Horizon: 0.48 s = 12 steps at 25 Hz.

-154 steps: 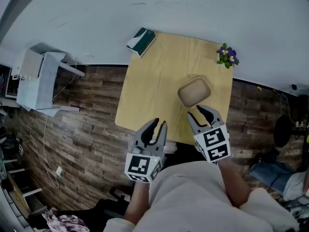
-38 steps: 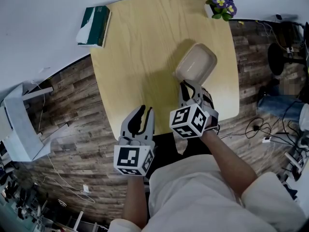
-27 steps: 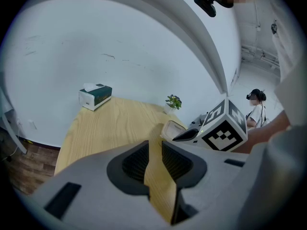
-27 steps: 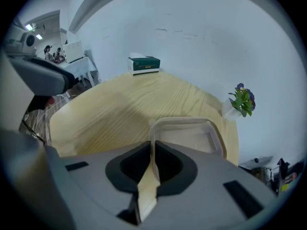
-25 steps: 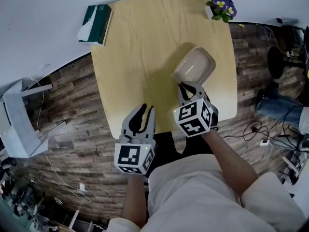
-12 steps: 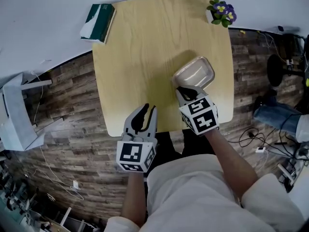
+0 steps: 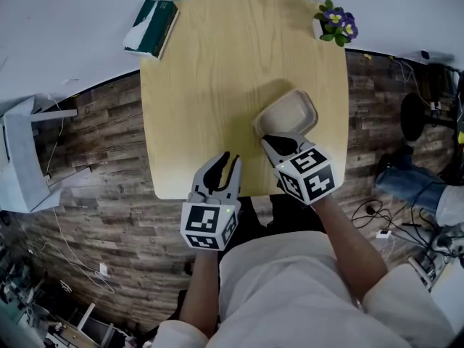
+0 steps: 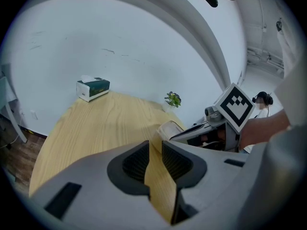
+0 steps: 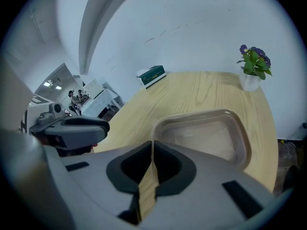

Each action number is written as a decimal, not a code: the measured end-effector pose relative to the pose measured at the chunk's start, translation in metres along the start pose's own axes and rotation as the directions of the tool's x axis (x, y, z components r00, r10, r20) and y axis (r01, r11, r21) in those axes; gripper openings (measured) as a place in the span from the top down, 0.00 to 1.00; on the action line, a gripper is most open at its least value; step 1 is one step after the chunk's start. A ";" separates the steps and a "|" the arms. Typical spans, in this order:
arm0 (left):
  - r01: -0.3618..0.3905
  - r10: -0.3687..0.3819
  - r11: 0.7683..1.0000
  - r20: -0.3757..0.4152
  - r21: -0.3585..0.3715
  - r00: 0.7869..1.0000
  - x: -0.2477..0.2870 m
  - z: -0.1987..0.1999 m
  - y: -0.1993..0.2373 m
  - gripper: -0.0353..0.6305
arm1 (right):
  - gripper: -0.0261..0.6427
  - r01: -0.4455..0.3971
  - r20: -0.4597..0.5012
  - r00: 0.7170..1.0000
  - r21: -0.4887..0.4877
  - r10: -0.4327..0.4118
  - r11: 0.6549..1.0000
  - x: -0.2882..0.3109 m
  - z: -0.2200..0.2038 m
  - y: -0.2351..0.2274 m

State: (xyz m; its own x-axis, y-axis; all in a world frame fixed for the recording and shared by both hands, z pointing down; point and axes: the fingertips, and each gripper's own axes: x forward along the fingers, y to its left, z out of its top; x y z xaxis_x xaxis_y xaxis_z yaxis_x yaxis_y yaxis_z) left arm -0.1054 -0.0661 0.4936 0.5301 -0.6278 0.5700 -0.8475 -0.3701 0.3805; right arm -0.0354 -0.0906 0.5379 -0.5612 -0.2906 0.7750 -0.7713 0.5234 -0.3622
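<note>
Right of centre in the head view, the right gripper (image 7: 283,142) has its jaws closed on the near rim of a beige tray (image 7: 286,113), which sits over the right half of the table (image 7: 210,71) and throws a shadow on the wood to its upper left. The right gripper view shows the same hold: the right gripper (image 9: 152,145) has the rim pinched thin between its pads, and the tray (image 9: 206,133) opens out beyond them, empty inside. Lower and to the left in the head view, the left gripper (image 7: 229,159) hangs at the table's near edge, well apart from the tray. In the left gripper view, its jaws (image 8: 155,145) stand a little apart with only bare wood showing between them. A tissue box (image 7: 151,26) lies at the table's upper left corner, and a small plant (image 7: 335,22) stands at the upper right. Wood-plank floor (image 7: 94,143) shows to the left.
</note>
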 end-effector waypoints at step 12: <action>-0.013 0.012 0.998 -0.012 -0.056 1.000 0.018 -0.014 -0.007 0.83 | 0.93 -0.198 0.011 0.980 0.012 0.198 0.980 -0.010 -0.004 0.017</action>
State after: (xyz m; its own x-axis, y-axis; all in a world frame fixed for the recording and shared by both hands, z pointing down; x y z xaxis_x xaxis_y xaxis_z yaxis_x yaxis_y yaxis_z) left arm -0.0893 -0.0652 0.5111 0.5202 -0.6241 0.5829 -0.8512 -0.3236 0.4132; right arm -0.0418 -0.0752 0.5262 -0.7059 -0.1899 0.6824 -0.6484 0.5611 -0.5146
